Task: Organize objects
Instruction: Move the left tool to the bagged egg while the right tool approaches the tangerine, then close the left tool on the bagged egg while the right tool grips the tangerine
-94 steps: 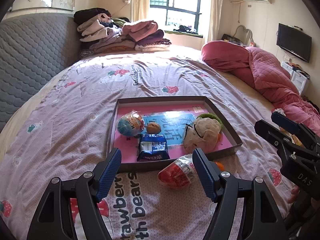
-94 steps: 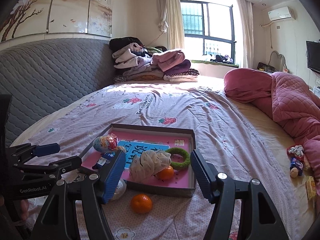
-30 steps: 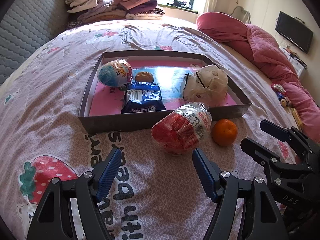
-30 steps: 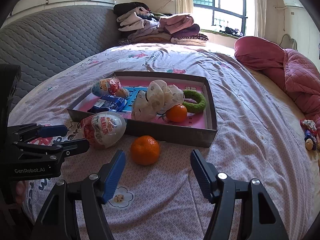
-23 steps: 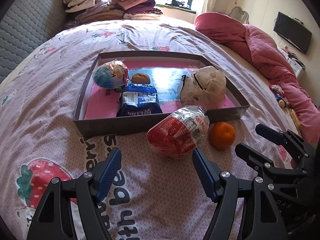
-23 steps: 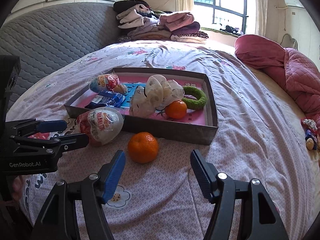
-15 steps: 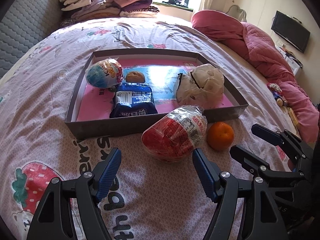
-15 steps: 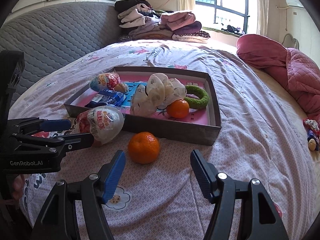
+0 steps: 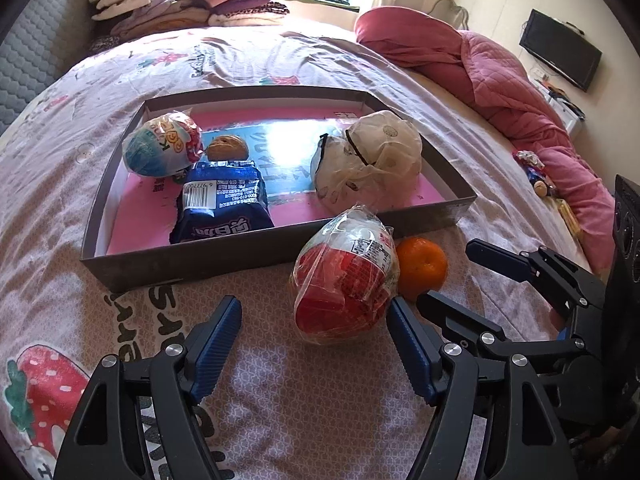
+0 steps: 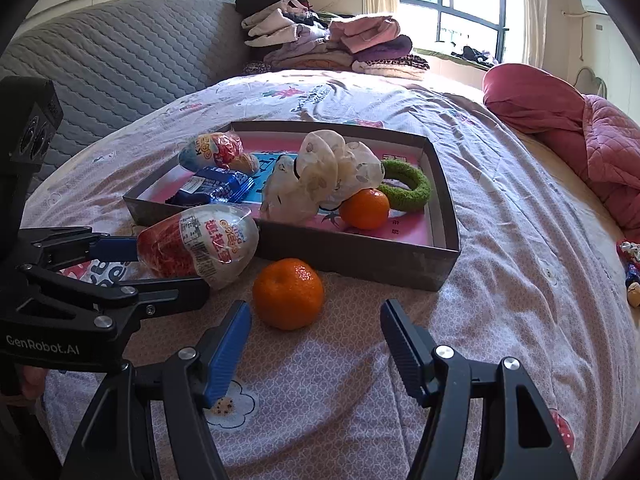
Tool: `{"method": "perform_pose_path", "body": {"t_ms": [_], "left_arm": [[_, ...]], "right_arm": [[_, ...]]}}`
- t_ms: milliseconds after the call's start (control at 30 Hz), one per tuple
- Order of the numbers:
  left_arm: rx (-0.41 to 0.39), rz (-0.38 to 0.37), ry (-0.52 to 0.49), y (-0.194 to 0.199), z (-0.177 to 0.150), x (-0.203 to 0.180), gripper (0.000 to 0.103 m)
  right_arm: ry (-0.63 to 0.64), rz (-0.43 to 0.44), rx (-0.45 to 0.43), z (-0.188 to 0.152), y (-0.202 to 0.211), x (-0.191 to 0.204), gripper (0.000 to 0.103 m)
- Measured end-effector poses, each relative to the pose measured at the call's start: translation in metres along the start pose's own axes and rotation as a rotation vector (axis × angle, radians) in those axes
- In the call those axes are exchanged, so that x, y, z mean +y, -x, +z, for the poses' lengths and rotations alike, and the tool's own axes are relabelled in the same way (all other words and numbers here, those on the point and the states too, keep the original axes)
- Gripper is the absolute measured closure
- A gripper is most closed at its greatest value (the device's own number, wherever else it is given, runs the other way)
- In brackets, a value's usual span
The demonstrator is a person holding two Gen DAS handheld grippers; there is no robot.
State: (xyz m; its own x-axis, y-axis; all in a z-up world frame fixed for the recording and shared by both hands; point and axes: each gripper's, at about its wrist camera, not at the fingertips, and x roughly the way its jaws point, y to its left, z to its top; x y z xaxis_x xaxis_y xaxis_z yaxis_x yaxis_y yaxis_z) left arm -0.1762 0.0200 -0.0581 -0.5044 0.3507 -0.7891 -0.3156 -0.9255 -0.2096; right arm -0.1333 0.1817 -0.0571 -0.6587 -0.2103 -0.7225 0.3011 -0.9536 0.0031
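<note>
A red wrapped egg toy (image 9: 346, 276) lies on the bedsheet in front of the grey tray (image 9: 192, 266); it also shows in the right wrist view (image 10: 200, 242). A loose orange (image 10: 288, 294) lies beside it, also seen in the left wrist view (image 9: 421, 266). My left gripper (image 9: 314, 342) is open, its fingers on either side of the egg's near end. My right gripper (image 10: 316, 342) is open, just short of the orange. The tray (image 10: 360, 254) holds a blue egg toy (image 9: 162, 146), a blue snack packet (image 9: 222, 206), a cream cloth bundle (image 9: 368, 164), a second orange (image 10: 364, 208) and a green ring (image 10: 408, 190).
The tray sits mid-bed on a pink strawberry-print sheet. A pink quilt (image 9: 500, 80) is heaped at the right. Folded clothes (image 10: 328, 40) are stacked at the head, by a grey padded headboard (image 10: 112, 64). Small toys (image 10: 632, 268) lie at the right edge.
Both grippers have moved forward and lower. The left has closed in on the red egg toy, the right on the loose orange. Both stay open.
</note>
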Motion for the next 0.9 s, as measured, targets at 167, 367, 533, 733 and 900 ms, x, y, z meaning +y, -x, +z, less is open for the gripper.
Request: {"method": "perform_pose_path", "body": {"t_ms": [167,367,533,733,900], "left_arm": [[0.026,-0.035,0.010,-0.008,0.002,0.001,0.027],[0.037,-0.045,-0.010,-0.013,0.006,-0.004,0.026],[0.045,-0.065,-0.004,-0.017,0.008,-0.004,0.026],[0.044,-0.082,0.010,-0.017,0.009,-0.002,0.027],[0.047,-0.110,0.021,-0.017,0.009,-0.001,0.029]], "right_arm": [[0.010,0.015,0.008,0.001,-0.006,0.000,0.037],[0.009,0.035,0.021,0.002,-0.013,-0.001,0.037],[-0.003,0.049,0.025,0.003,-0.017,-0.004,0.037],[0.010,0.067,0.015,0.004,-0.017,-0.003,0.045],[0.016,0.087,0.013,0.005,-0.017,-0.002,0.051]]}}
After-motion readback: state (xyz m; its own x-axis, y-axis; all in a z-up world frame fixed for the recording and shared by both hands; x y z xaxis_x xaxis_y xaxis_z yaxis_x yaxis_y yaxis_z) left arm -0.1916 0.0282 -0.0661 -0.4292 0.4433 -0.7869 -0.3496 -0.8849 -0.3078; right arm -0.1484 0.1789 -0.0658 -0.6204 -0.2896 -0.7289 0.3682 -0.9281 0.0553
